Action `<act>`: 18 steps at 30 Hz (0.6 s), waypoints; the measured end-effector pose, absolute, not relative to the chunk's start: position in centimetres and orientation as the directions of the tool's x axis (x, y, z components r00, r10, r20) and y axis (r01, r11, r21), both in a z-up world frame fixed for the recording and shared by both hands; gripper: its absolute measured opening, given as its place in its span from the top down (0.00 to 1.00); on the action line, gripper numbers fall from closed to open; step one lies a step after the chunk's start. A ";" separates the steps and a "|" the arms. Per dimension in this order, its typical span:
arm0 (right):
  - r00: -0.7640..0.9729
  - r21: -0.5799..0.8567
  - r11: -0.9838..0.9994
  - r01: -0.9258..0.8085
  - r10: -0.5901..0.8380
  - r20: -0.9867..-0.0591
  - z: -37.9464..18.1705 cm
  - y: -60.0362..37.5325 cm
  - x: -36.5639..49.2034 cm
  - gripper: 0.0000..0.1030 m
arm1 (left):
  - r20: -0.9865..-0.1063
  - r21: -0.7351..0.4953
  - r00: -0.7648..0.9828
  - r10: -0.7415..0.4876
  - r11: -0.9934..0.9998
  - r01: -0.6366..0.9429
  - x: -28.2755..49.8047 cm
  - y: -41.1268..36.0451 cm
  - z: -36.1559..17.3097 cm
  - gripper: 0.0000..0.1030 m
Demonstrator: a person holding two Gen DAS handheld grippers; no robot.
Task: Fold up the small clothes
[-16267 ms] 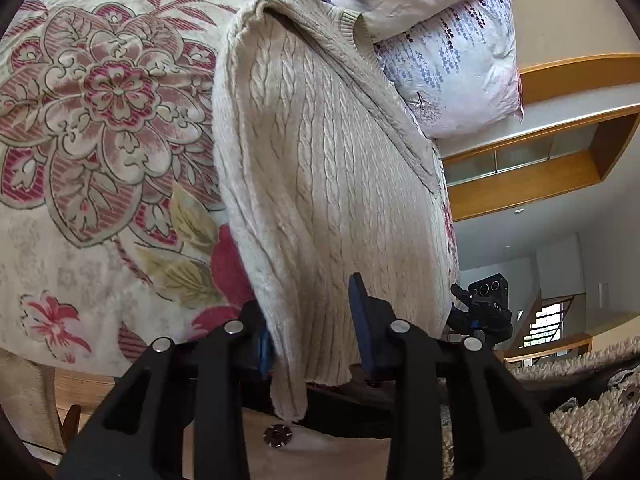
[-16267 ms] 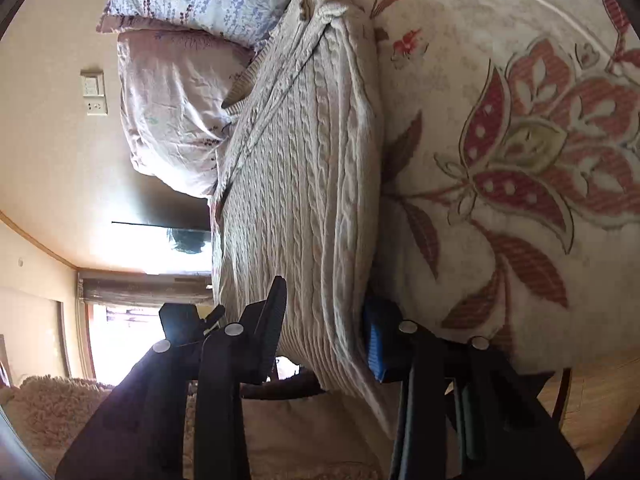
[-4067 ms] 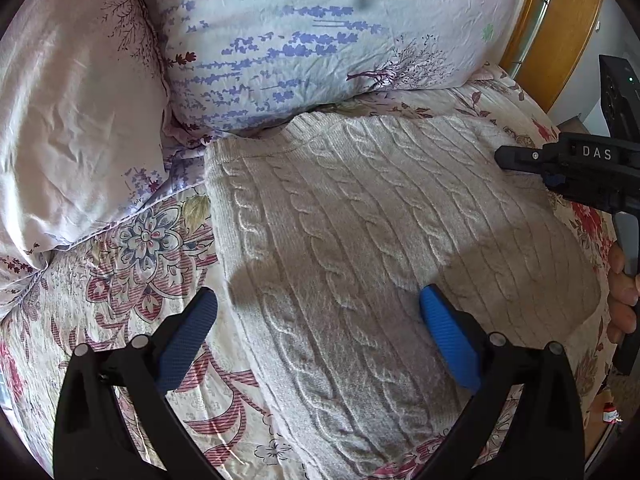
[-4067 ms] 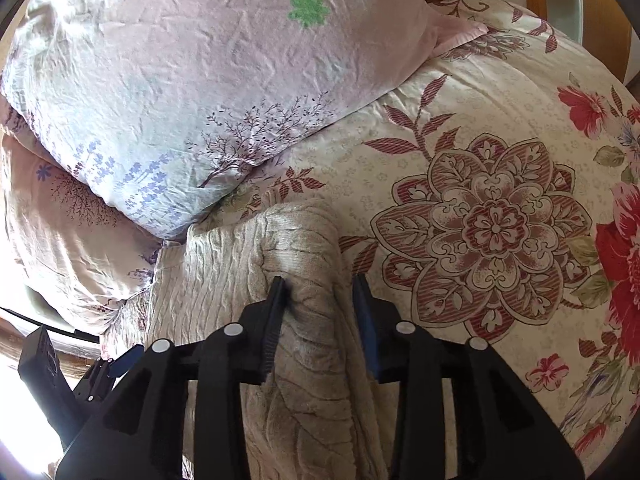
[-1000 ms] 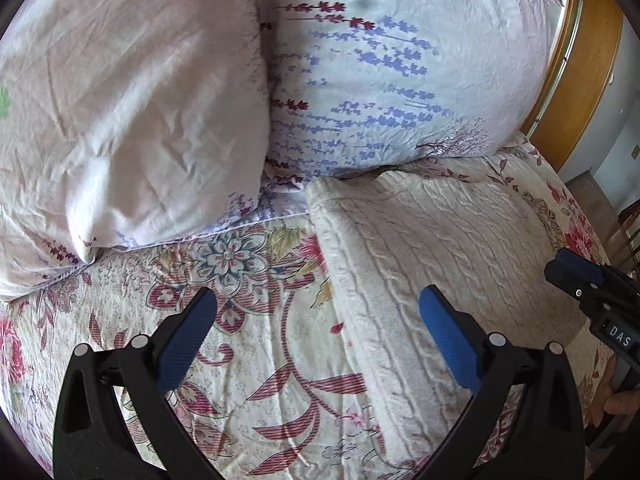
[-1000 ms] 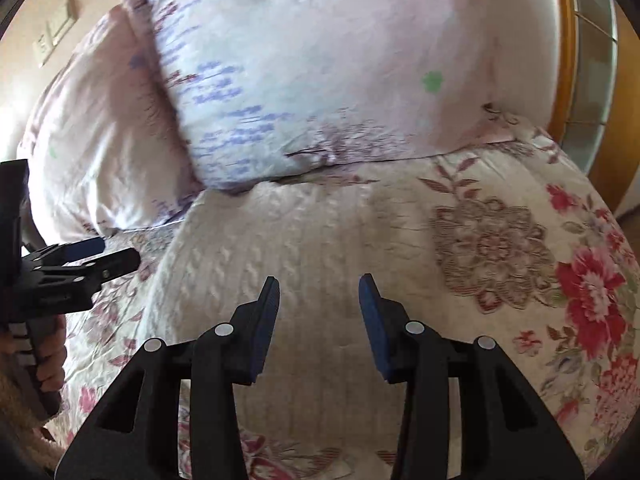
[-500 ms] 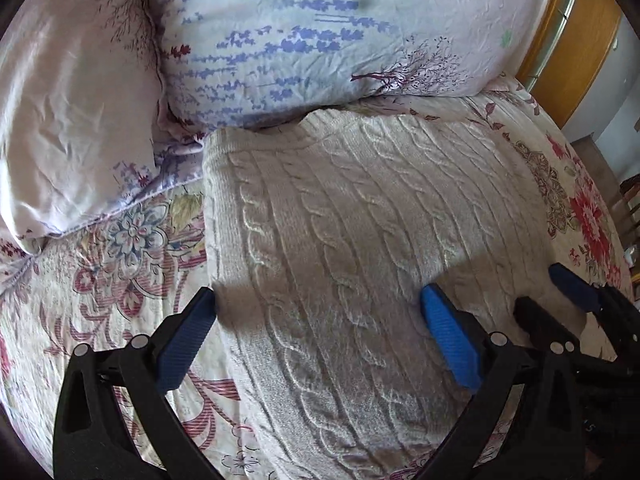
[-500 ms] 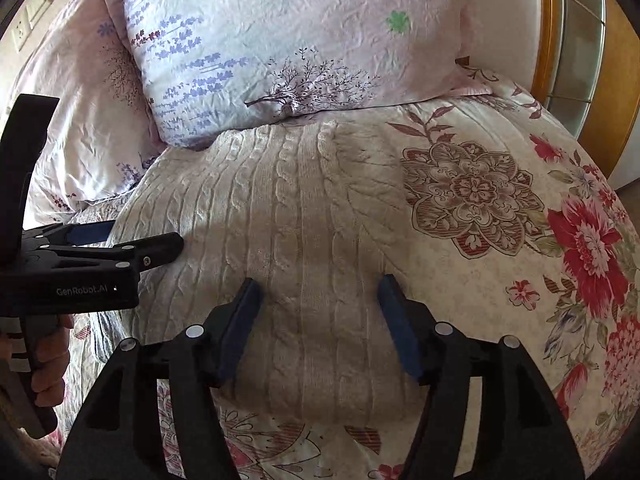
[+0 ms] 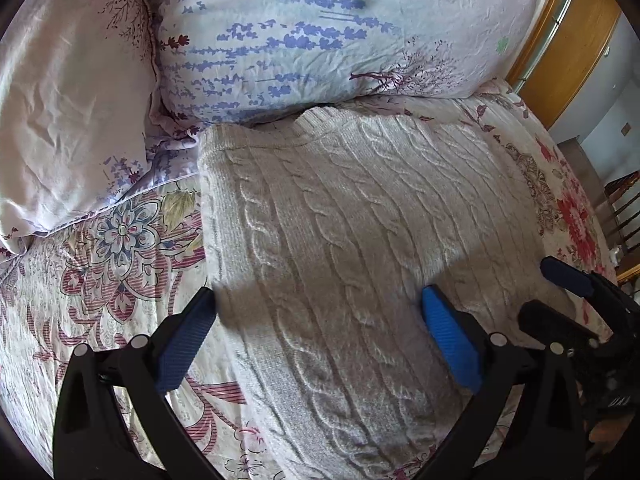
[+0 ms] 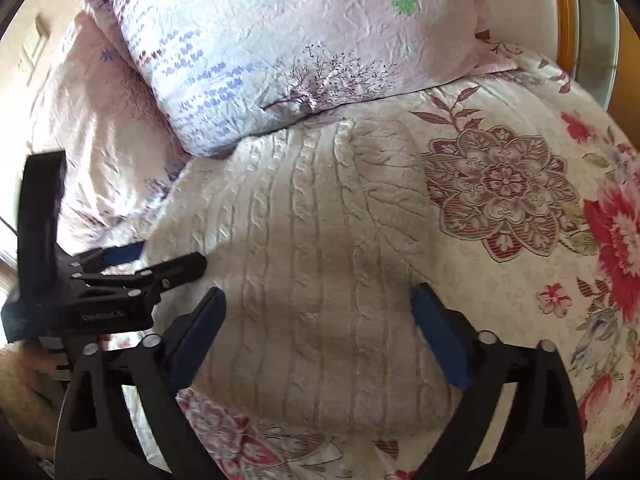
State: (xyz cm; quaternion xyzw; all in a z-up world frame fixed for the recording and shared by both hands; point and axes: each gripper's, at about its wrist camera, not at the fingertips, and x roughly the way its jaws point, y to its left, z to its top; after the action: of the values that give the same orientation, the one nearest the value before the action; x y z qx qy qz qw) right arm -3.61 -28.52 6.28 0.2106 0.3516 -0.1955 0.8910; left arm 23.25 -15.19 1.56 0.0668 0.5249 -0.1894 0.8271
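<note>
A bed fills both views, spread with a floral quilt [image 9: 120, 248] in reds and pinks. Two pale printed pillows [image 9: 320, 36] lie toward twelve o'clock. A wooden headboard [image 9: 568, 40] runs at two o'clock. Sunlight falls bright across the bedding, with soft shadows at six o'clock

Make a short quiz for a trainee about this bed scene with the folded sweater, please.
1. True or false: the cable-knit sweater lies folded on the floral bedspread.
2. What touches the sweater's far edge: A) the lavender-print pillow, B) a chair, C) a basket?
3. Fill in: the left hand-held gripper is ____.

Key
1. True.
2. A.
3. Open; the right hand-held gripper is opening too, its jaws apart over the sweater without pinching it.
</note>
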 end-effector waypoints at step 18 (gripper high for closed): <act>0.709 0.641 0.557 0.528 0.126 -0.694 5.4 -39.3 -1.4 0.08 | -0.868 -0.381 0.219 -0.446 0.880 0.284 26.3 -10.8 1.0 0.02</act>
State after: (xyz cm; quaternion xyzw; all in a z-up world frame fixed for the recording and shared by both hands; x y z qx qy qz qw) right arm -1.42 -39.31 5.39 0.4537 0.3605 -0.1250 0.8053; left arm 26.29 -10.80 1.03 -0.0701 0.5792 -0.2346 0.7776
